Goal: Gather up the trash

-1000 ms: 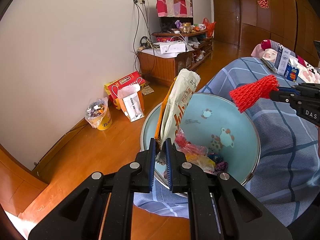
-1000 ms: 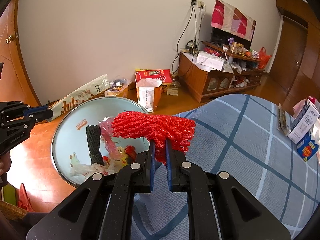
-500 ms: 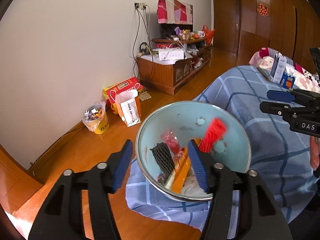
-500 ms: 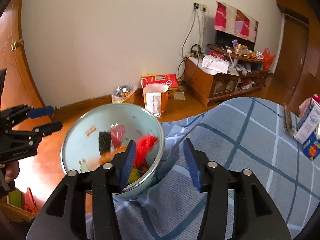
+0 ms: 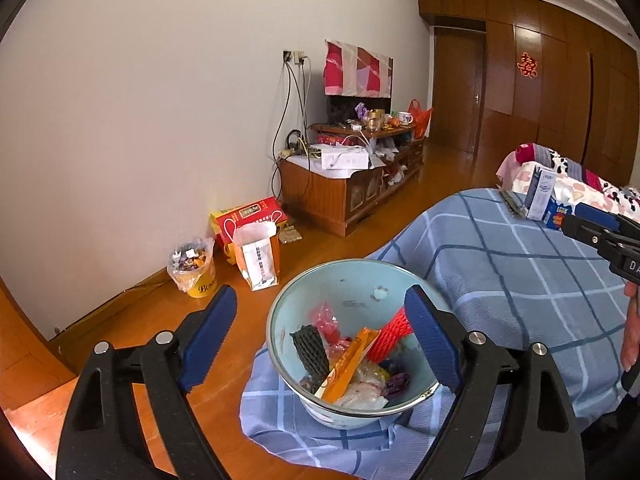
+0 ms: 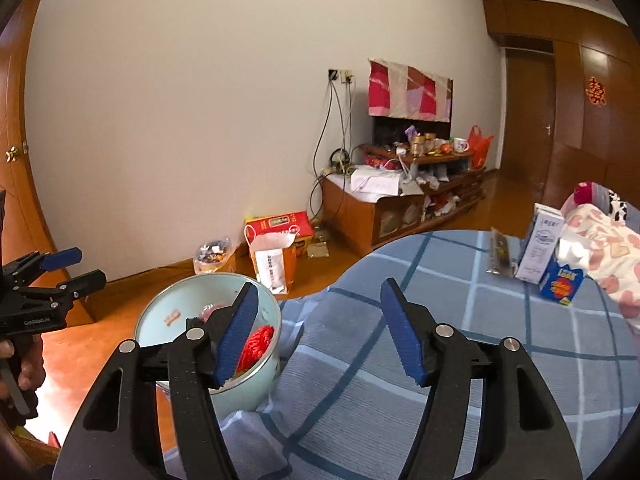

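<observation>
Left wrist view: my left claw (image 5: 320, 336) is opening, holding nothing, above the basin (image 5: 416, 280) where the orange wrapper (image 5: 346, 364) is lying slanted, its long axis rising toward the far rim. My right claw (image 6: 316, 330) is opening too, empty.

Basin (image 5: 280, 320) mouth unblocked — trash (image 5: 348, 360) low
</observation>
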